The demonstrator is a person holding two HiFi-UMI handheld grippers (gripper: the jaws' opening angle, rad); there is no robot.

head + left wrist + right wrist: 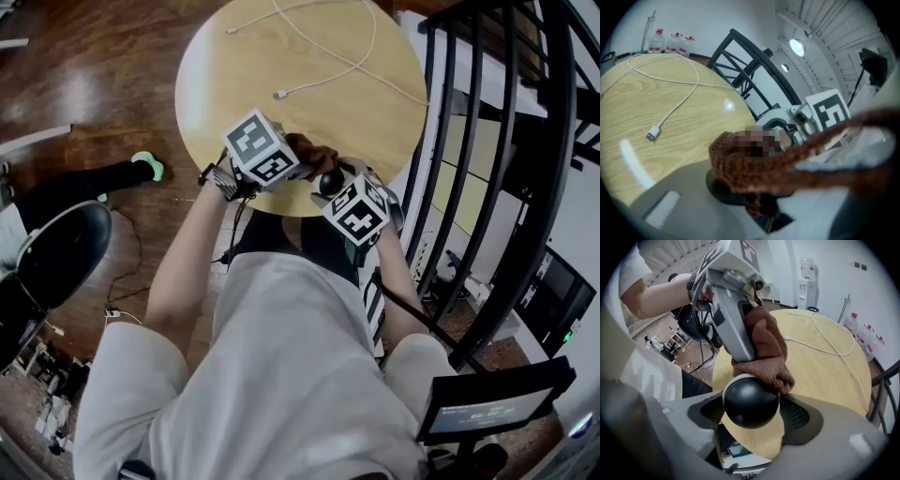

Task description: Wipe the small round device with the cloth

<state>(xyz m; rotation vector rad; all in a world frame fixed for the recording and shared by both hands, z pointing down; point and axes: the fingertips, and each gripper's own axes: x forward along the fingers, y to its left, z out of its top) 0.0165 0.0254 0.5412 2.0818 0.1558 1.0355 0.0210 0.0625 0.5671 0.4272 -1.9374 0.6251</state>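
The small round device [751,402], black and glossy with a pale rim, sits between the jaws of my right gripper [752,412], which is shut on it just above the table's near edge. A reddish-brown cloth [765,352] hangs from my left gripper [733,322], shut on it, and its lower fold presses on the device's top right. In the left gripper view the cloth [754,161] fills the middle and hides the device. From the head view both grippers [265,150] [361,208] meet over the device [331,182] at the table's near rim.
A round wooden table [309,122] carries a white USB cable [319,80] across its far half. Black metal railings [487,169] stand close on the right. A black stool [56,253] is on the floor at the left. Water bottles [670,41] line the far wall.
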